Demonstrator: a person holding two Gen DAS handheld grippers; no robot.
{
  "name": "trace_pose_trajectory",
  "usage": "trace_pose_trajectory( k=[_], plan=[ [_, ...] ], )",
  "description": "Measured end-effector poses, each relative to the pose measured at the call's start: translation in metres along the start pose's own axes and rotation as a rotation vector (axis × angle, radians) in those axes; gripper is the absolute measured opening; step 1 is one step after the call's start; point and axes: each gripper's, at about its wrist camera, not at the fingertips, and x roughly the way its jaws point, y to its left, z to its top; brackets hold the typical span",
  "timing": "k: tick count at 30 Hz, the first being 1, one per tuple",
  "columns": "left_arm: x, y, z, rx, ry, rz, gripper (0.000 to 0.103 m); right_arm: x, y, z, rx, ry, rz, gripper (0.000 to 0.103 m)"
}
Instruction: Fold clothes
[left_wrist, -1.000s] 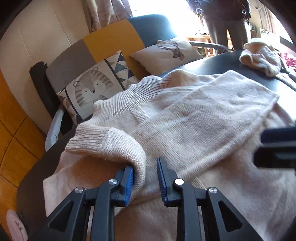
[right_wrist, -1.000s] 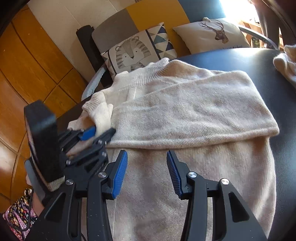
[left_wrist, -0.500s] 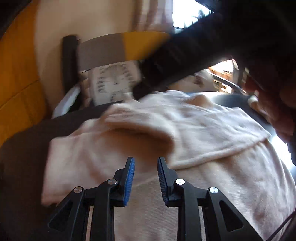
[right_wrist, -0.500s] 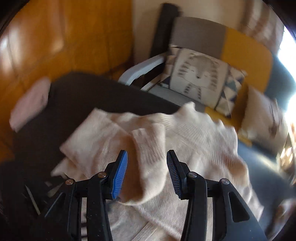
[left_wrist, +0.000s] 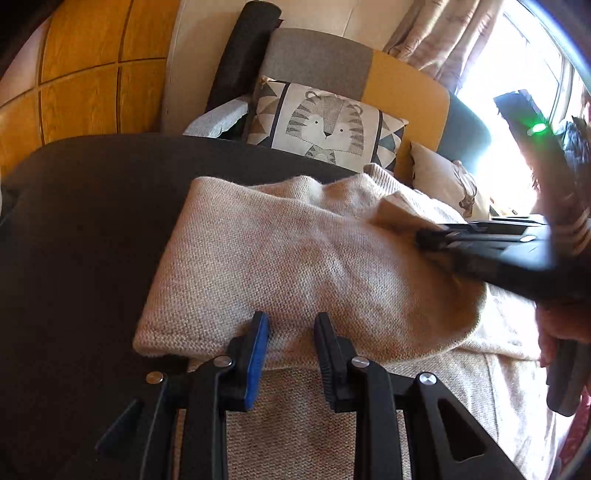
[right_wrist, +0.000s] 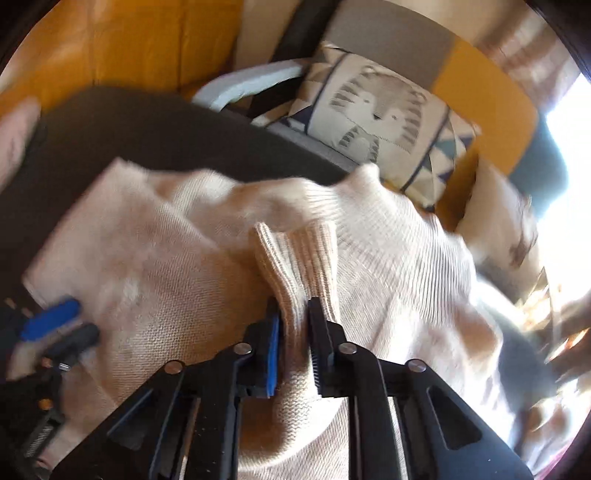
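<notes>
A dark table (left_wrist: 85, 229) is carrying a cream knitted sweater (left_wrist: 295, 251), which is lying folded over itself and spreading from the middle of the table toward its right side, leaving the table's left part bare beside the sweater's folded edge.

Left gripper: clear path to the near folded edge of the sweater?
Probably yes. The left gripper sits open right at the sweater edge, nothing between. The right gripper, clamped on the cuff, is off to one side.
</notes>
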Motion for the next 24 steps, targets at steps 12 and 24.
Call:
trace_pose_trajectory(
  k=[12, 24],
  plan=[
    [-0.005, 0.013, 0.001, -0.063, -0.027, -0.107, 0.027, -0.056, -0.122, -0.127, 0.857, -0.17, 0.272, 0.013],
    [-0.005, 0.014, 0.001, -0.075, -0.027, -0.132, 0.027, -0.032, -0.141, -0.175, 1.139, -0.205, 0.529, 0.048]
  ],
)
